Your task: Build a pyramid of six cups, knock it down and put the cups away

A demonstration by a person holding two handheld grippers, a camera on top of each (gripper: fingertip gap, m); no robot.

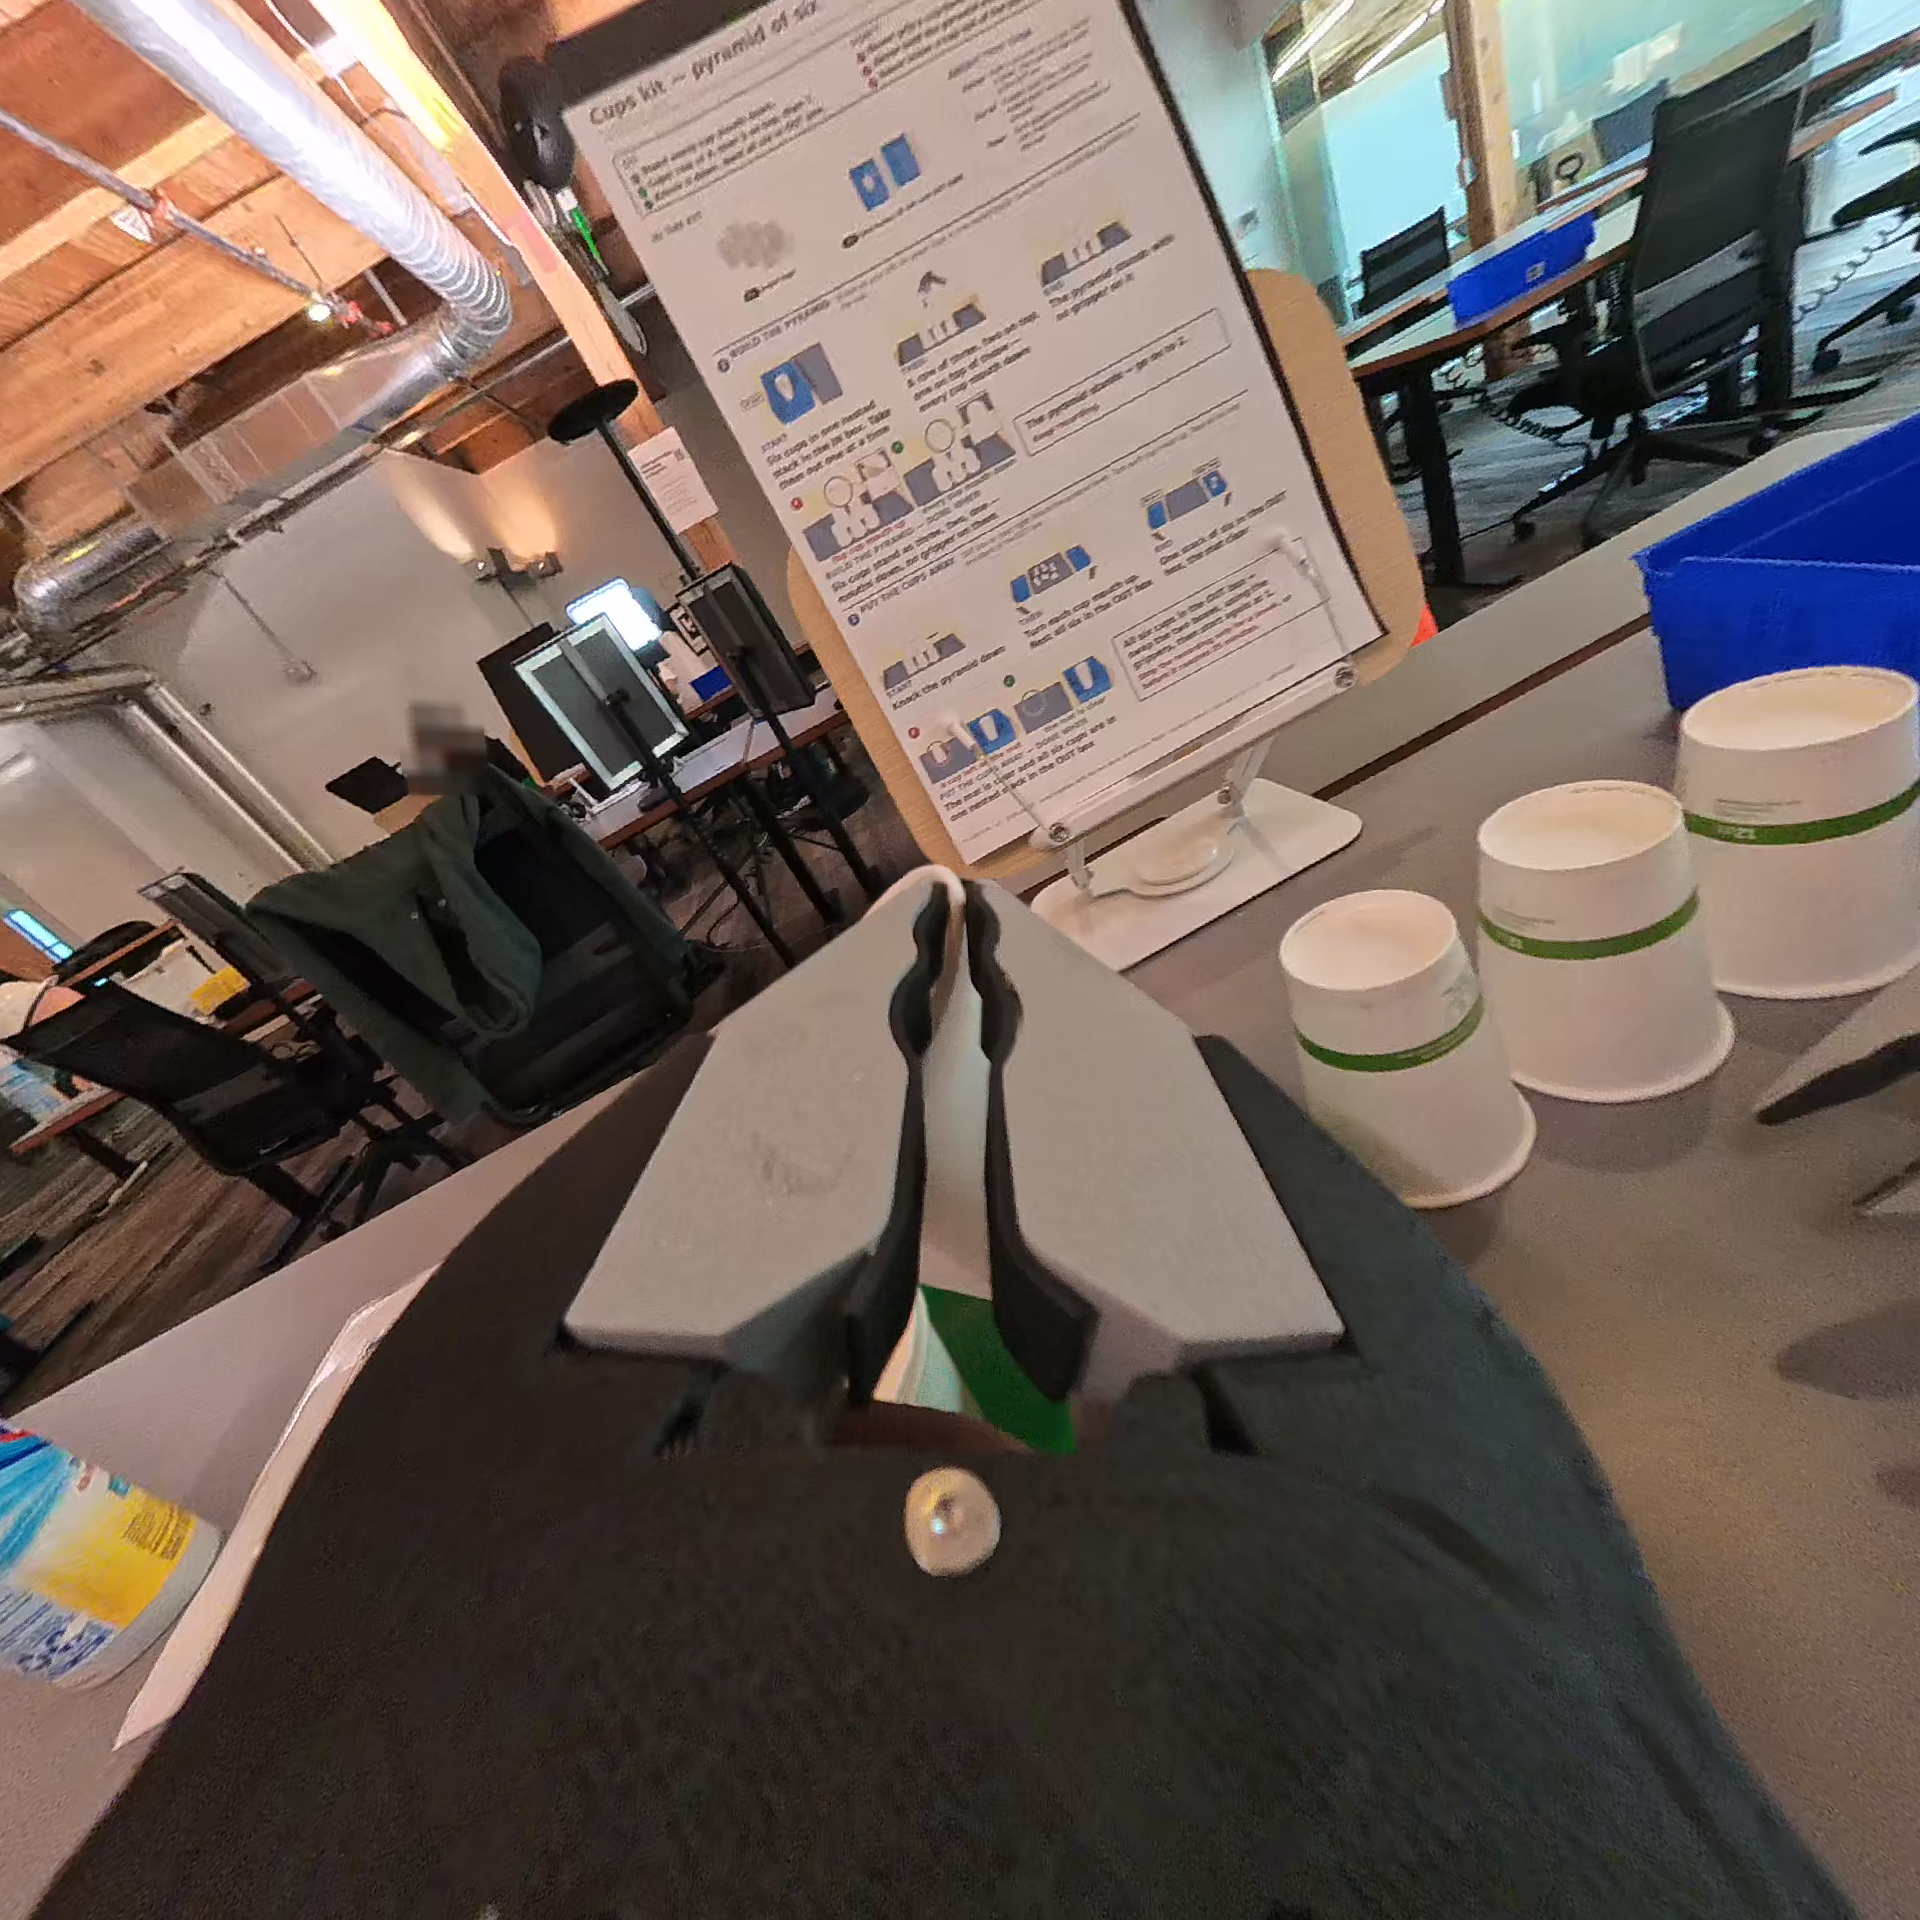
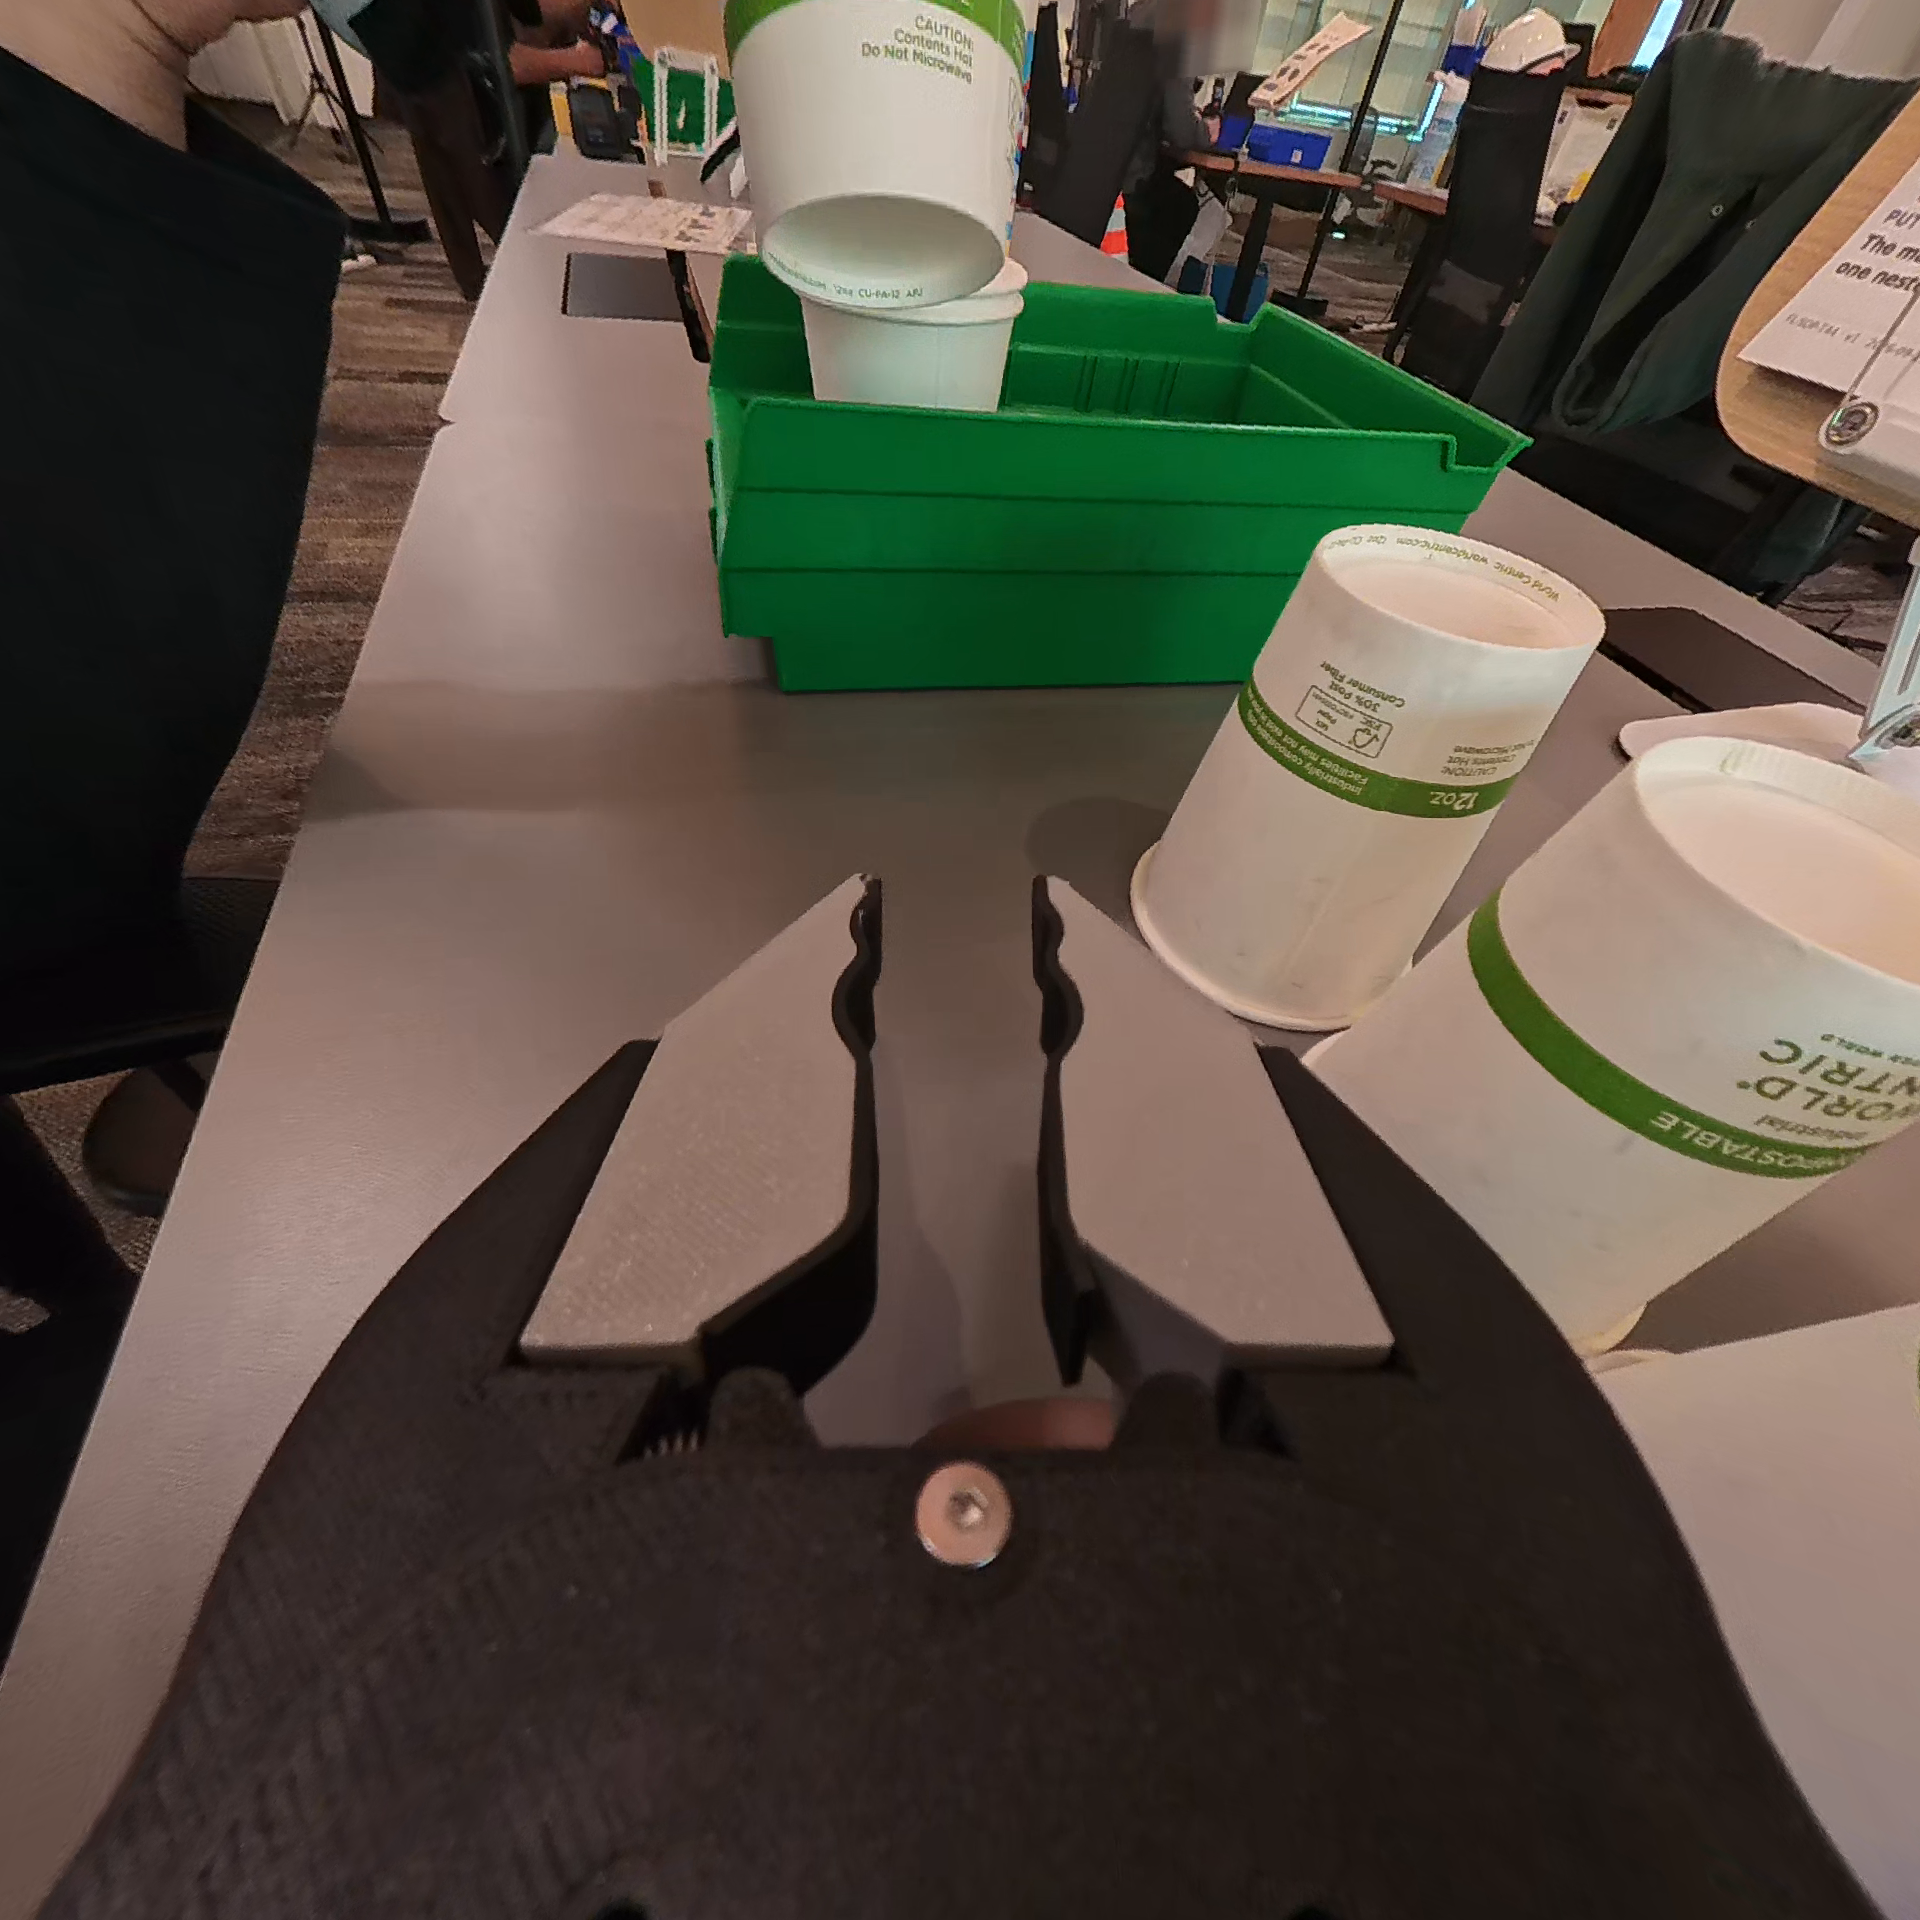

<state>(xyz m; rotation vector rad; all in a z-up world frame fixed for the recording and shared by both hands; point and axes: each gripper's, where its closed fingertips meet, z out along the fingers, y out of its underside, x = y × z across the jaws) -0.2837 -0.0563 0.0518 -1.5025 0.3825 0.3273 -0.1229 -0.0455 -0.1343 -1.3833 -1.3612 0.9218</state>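
Note:
My left gripper (image 1: 961, 896) is shut on the wall of a white paper cup with a green band (image 1: 951, 1101). In the right wrist view this cup (image 2: 883, 135) hangs mouth up, just above a cup or stack (image 2: 909, 348) that stands in the green bin (image 2: 1039, 540). Three cups stand mouth down in a row on the grey table (image 1: 1403, 1049) (image 1: 1595, 945) (image 1: 1797, 842), to the right of my left gripper. My right gripper (image 2: 956, 894) is open and empty, low over the table, with two of the mouth-down cups (image 2: 1340, 790) (image 2: 1662, 1039) to its right.
A blue bin (image 1: 1787, 582) stands behind the row of cups. An instruction sheet on a white stand (image 1: 987, 416) stands at the table's back edge. A wipes tub (image 1: 83, 1558) and a paper sheet lie at the left. A person's dark sleeve (image 2: 135, 520) is left of the table. Across from one pair of fingers to the other is roughly 25 cm.

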